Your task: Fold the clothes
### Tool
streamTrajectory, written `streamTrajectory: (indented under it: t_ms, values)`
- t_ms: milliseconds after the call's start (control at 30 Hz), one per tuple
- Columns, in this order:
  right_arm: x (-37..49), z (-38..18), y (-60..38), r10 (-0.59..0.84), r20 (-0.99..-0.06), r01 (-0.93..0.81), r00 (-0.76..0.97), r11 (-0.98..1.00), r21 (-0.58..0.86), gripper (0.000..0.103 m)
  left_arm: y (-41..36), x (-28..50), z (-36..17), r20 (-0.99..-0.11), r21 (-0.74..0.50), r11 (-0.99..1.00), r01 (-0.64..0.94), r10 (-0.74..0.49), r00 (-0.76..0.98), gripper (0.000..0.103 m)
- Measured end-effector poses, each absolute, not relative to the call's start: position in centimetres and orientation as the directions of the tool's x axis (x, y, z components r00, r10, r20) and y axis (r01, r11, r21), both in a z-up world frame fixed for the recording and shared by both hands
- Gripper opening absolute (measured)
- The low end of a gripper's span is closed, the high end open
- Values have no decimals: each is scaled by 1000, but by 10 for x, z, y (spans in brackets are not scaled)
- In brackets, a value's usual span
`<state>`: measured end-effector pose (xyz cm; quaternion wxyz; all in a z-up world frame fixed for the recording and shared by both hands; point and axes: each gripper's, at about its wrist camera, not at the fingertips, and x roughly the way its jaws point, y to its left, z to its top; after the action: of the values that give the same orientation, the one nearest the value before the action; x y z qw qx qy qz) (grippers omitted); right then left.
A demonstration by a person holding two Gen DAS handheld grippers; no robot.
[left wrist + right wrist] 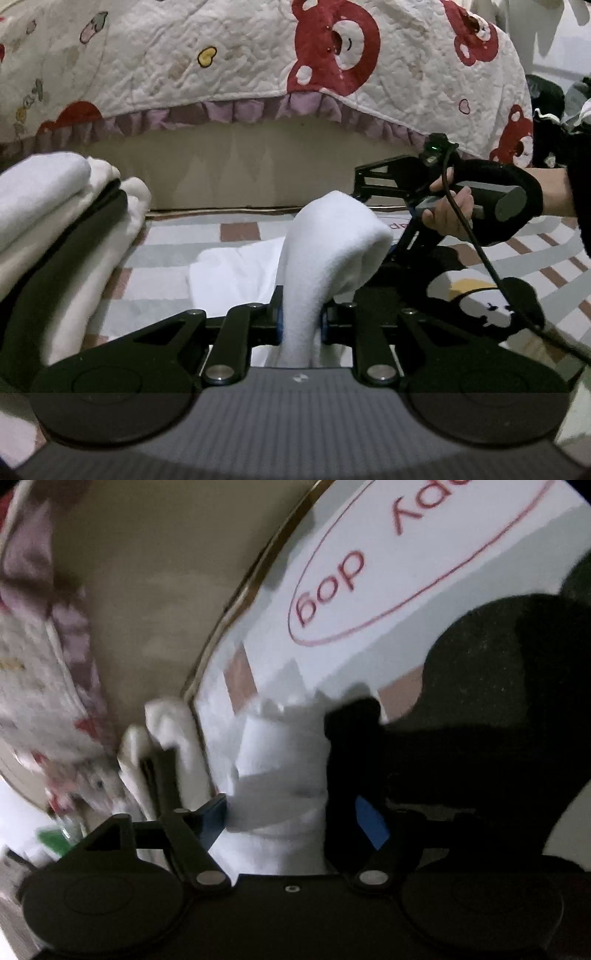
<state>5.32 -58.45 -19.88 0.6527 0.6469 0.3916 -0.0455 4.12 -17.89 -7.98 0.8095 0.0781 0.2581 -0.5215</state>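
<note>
Mid-fold: left gripper [301,325] jaws clamped on soft white fleece garment [325,251] raised above checked floor mat [170,236]; right gripper [291,812] jaws apart around it, ungripped; next, likely re-pinch.

White cloth [325,236] in my left gripper [301,321]; pads [279,321] blue, frame black. Stack [44,206] white and cream. Mat [207,243] pale grey with brown checks, a black cartoon figure, red lettering in a red oval [388,572]. Quilt [229,55] cream with red bears, mauve ruffle. My right gripper [291,812] black, blue pads.
</note>
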Motion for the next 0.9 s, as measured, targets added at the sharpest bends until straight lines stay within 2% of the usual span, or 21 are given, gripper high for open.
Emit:
streamTrajectory:
  t_ms: [100,200,233,267,333,400,467,533,600,700,833,900]
  values:
    - [60,-191,-573,495,-579,542,648,235,807,79,-189,33,-92,-560,-221,419,881,-794,237,23]
    - [66,-194,-559,501,-643,543,580,351,763,79,-206,13,-98,-583,-91,405,910,-762,282,17]
    - [65,-196,-553,480,-674,548,561,395,737,53,-210,6,-98,-576,-35,408,912,-754,315,16]
    - [63,-196,-547,457,-697,537,552,445,717,34,-214,0,-98,-567,20,409,912,-746,348,16]
    - [57,-181,-537,423,-675,414,605,557,720,28,-218,-10,-97,-553,111,411,905,-731,400,16]
    - [41,-161,-535,426,-564,281,708,563,777,25,-216,-17,-90,-520,157,412,898,-738,429,16]
    - [25,-145,-538,429,-454,218,781,493,842,24,-209,-20,-76,-460,139,426,894,-772,439,16]
    - [22,-119,-538,415,-429,187,802,508,841,24,-201,-18,-65,-400,119,454,883,-792,462,15]
    - [24,-92,-537,417,-411,159,811,519,840,24,-193,-10,-56,-358,68,480,875,-806,470,16]
    - [28,-47,-524,427,-401,117,810,553,825,24,-175,1,-50,-338,-72,524,848,-813,474,16]
    - [35,3,-496,376,-483,154,791,641,752,24,-158,4,-37,-241,-117,553,825,-822,517,15]
    - [47,26,-490,355,-506,181,786,651,737,24,-150,13,-25,-188,-180,558,810,-828,528,15]
